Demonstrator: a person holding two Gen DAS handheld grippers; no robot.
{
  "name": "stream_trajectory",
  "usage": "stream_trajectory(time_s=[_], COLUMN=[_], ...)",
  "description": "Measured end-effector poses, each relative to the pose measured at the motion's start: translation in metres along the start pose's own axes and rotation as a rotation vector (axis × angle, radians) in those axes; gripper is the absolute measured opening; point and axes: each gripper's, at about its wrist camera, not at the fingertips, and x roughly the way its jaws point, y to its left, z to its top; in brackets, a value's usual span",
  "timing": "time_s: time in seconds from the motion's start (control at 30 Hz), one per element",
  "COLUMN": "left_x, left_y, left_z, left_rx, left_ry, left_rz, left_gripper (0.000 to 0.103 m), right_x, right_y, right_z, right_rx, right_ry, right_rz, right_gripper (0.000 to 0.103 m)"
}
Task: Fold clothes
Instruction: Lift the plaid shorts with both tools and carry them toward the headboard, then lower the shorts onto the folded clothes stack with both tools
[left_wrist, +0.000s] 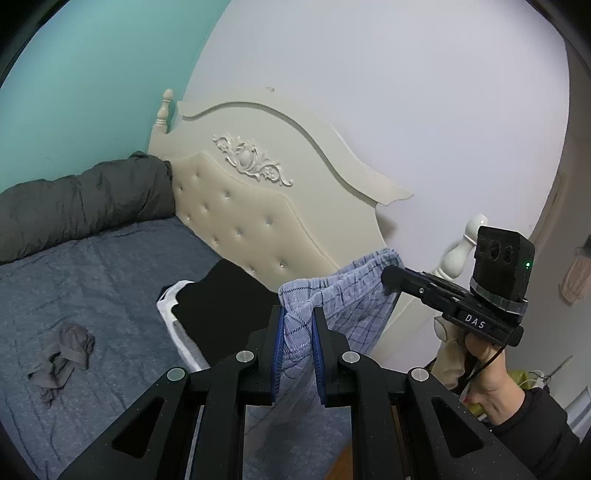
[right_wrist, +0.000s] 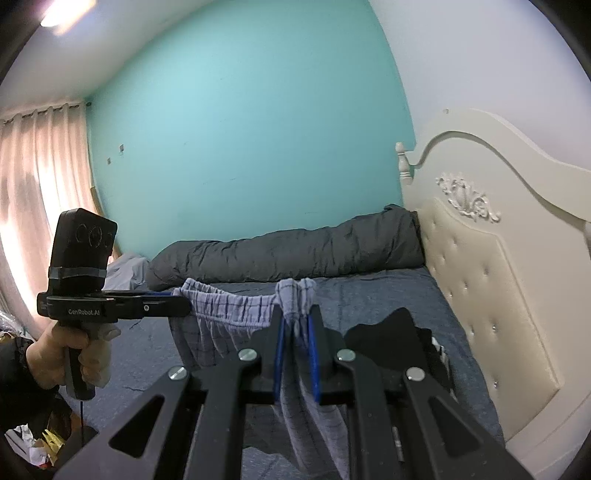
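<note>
A blue plaid garment (left_wrist: 354, 314) with a gathered waistband hangs in the air above the bed, stretched between both grippers. In the left wrist view my left gripper (left_wrist: 299, 314) is shut on one bunched end of the waistband, with cloth draping down between the blue pads. My right gripper (left_wrist: 388, 275), held by a hand (left_wrist: 491, 384), pinches the other end at the right. The right wrist view shows the right gripper (right_wrist: 297, 314) shut on the plaid garment (right_wrist: 229, 310). There the left gripper (right_wrist: 184, 304) grips the far end at the left.
The bed has a blue sheet (left_wrist: 92, 280), with a rolled dark grey duvet (left_wrist: 85, 199) along the teal wall. A cream tufted headboard (left_wrist: 243, 206) stands behind. A black garment (left_wrist: 221, 302) lies over something white. A crumpled grey cloth (left_wrist: 61, 354) lies on the sheet. Curtains (right_wrist: 37, 184) hang at the far left.
</note>
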Motion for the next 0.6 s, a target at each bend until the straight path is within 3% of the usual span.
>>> stream_trajectory(time_s=[0.33, 0.6], left_x=[0.051, 0.093], left_y=[-0.008, 0.006], left_z=[0.014, 0.029], left_rx=[-0.003, -0.026], left_ry=[0.028, 0.052], left_rz=[-0.006, 0.012], left_gripper=[0.015, 0.015], right_x=[0.000, 0.027], right_y=[-0.046, -0.080], right_z=[0.000, 0.003], right_rx=[0.026, 0.050], right_ry=[0.018, 0.043], right_rz=[-0.042, -0.064], right_gripper=[0.011, 0.011])
